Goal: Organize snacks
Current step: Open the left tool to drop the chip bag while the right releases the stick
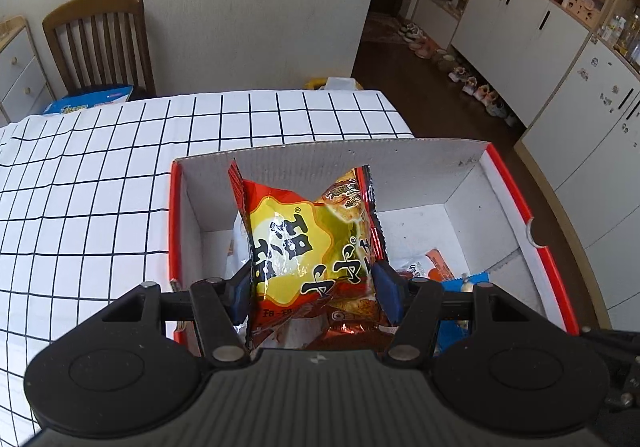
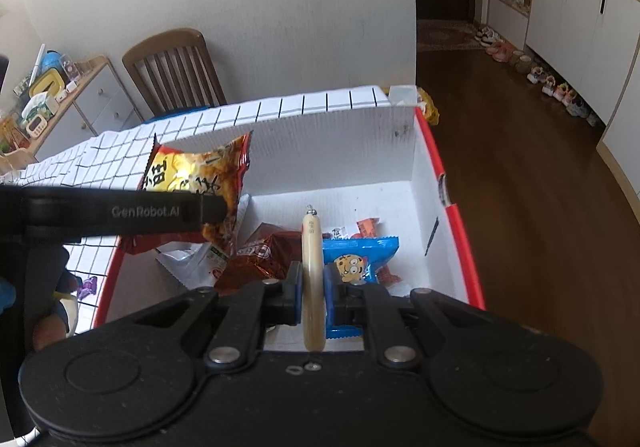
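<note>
Left gripper (image 1: 314,287): clamped on a red and yellow snack bag (image 1: 308,243), blue pads pressing its two sides; it hangs over the left part of the box, pointing steeply down. From the right wrist view the same gripper (image 2: 208,213) crosses the left side with the bag (image 2: 196,175) sticking out above the box's left wall.
Right gripper (image 2: 312,287): pressed together on a thin beige sausage stick (image 2: 311,271), which stands between the pads and points forward over the box floor.
Box (image 1: 472,183): white cardboard with red outer edges, open on top, sitting at the table's right end.
Inside the box: a blue cookie pack (image 2: 358,259) just right of the stick, a dark red foil pack (image 2: 260,259) to its left, an orange-white packet (image 2: 368,227) farther back, a white wrapper (image 2: 188,259) by the left wall.
Table (image 1: 100,187): covered in a white cloth with a black grid.
Chair (image 1: 100,43): wooden, behind the table against the wall.
</note>
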`<state>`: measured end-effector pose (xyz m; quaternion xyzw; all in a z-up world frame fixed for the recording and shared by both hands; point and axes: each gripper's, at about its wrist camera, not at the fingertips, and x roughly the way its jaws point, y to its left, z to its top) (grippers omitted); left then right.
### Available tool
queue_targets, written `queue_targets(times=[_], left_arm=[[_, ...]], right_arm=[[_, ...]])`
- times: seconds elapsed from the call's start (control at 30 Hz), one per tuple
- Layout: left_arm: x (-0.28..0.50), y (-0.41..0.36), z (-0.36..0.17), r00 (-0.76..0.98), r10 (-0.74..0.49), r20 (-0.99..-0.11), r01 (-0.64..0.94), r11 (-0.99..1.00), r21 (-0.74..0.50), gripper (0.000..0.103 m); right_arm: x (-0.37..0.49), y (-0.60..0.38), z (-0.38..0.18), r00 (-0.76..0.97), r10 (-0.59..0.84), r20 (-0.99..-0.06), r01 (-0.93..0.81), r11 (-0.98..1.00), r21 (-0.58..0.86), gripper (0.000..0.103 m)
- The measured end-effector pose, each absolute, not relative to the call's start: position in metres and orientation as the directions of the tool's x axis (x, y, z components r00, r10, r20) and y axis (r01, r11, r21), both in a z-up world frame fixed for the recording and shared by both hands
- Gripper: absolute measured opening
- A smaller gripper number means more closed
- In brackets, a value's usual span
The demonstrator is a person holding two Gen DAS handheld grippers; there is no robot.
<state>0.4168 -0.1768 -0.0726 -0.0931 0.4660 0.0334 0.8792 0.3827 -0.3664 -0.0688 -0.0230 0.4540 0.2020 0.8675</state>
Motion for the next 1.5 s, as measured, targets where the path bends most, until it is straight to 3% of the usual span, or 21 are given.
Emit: queue_targets(times=[0.7,0.97,1.5], left_arm=[[0.428,-0.185,-0.090,0.515,-0.042,-0.856,-0.110,0.987,-0.115,0.063],[0.419,-0.178,-0.086,0.510,-0.052,-0.858,-0.129,0.982,-0.136,0.073],[0.367,-0.167,-0.047,0.599,-0.076,-0.797,-0.121,0.975,-0.185,0.073]], right_arm=[[0.389,-0.356,-0.103,0.448,0.295,-0.844,-0.362,0.923,0.131,0.010],[0.385,-0.359,-0.098,0.457,0.307,-0.835,-0.366,0.920,0.139,0.021],[0.362,-0.375,-0.065,0.497,0.361,-0.789,-0.376,0.909,0.180,0.036]])
